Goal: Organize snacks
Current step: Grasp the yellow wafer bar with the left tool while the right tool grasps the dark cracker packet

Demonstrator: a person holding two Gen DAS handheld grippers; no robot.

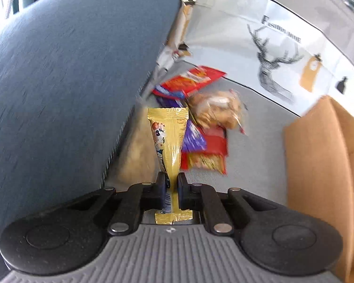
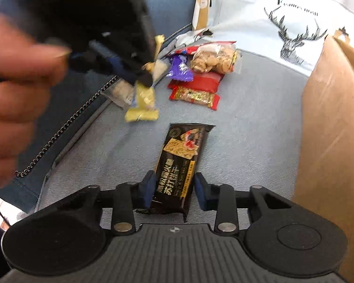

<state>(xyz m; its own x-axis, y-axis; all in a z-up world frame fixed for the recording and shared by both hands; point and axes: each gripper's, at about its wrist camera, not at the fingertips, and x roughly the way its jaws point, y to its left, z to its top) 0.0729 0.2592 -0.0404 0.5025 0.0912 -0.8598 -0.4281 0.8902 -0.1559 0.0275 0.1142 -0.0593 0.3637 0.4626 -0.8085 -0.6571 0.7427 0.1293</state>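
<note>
Two grips: left gripper (image 1: 171, 186) clenched on gold packet (image 1: 168, 139); right gripper (image 2: 173, 189) straddles black cracker packet (image 2: 180, 167), its long axis pointing straight ahead, cardboard box (image 2: 330, 118) at the right.

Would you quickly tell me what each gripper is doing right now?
Left gripper: shut on the gold snack packet, lifted off the cushion.
Right gripper: fingers closed around the black cracker packet, which lies on the cushion.

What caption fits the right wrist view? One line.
Right gripper clamps black pack on cushion; left gripper holds gold packet beside snack pile.
</note>
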